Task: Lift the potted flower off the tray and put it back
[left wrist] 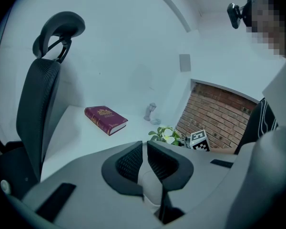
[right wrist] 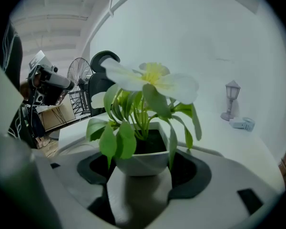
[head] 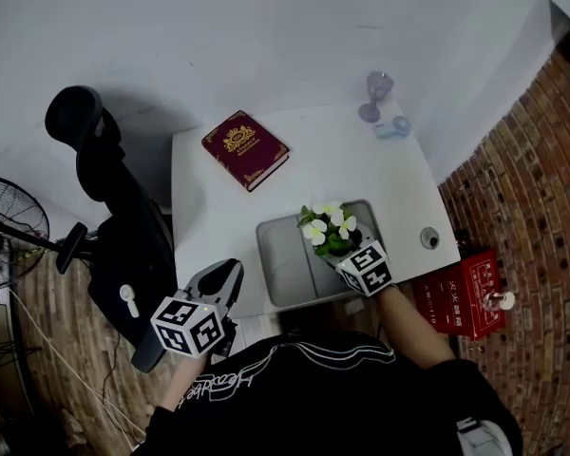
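Note:
The potted flower, white blooms and green leaves in a small white pot, stands in the grey tray on the white table. My right gripper reaches in from the tray's near edge. Its two dark pads sit against the pot's left and right sides in the right gripper view, so it is shut on the pot. My left gripper hovers off the table's near-left edge, apart from the tray. Its ribbed pads are almost together with nothing between them.
A dark red book lies at the table's far left. A small lamp figurine and a pale device stand at the far right. A black office chair and a fan stand left; a red box sits right.

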Demonstrator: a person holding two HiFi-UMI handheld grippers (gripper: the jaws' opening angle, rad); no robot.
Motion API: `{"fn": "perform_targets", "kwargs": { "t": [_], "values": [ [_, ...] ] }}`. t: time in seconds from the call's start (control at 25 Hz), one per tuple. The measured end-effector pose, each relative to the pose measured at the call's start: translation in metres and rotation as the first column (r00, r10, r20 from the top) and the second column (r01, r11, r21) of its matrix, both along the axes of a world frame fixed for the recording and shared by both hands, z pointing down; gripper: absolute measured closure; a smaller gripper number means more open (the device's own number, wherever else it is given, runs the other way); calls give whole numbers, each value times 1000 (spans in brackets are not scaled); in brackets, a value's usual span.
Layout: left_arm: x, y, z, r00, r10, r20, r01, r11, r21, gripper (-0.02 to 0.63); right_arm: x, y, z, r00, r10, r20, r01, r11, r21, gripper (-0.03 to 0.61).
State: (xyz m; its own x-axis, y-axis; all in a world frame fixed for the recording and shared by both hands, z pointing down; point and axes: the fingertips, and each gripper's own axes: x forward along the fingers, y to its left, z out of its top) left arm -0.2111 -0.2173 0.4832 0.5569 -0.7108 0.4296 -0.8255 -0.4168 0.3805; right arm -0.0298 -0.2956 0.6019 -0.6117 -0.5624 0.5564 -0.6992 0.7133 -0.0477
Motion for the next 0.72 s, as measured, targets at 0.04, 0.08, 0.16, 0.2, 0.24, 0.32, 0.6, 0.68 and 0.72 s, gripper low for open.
{"fn": "perform_targets", "kwargs": {
  "t": [0.04,0.08,0.16,0.2,0.24,0.32,0.6,0.68,0.72],
  "values": [
    [0,-1,-1,1000,0,-1,0,1000,2,561,0,-1,-2,1000,-1,7,1,1000,9,244],
    [0,-1,-1,1000,1,-1,-1,1000,4,561,-1,-1,-4,1000,-4,10,4,1000,14,244],
    [0,-1,-1,1000,4,-1,-4,1000,3,561,-2,3,-7,1000,-19,14,19,1000,15,244],
    [1,-1,0,1000,5,-1,-5,1000,1,561,-2,5,-10,999,-26,20,25,1000,14,244],
    [1,-1,1,1000,6,-1,-6,1000,-1,561,-4,7,-14,999,-30,33,30,999,14,244],
    [3,-1,1,1000,10,0,-10,1000,-3,561,-6,11,-26,997,-35,68,33,999,22,244],
    [19,7,-3,999,39,5,-39,999,6,561,0,33,-69,979,-12,204,4,999,36,244],
    [26,12,-7,999,51,2,-51,999,14,561,4,43,-82,972,-8,235,-3,999,44,244],
    [30,15,-9,998,56,1,-56,998,20,561,7,49,-88,968,-7,249,-5,999,47,244]
  ]
}}
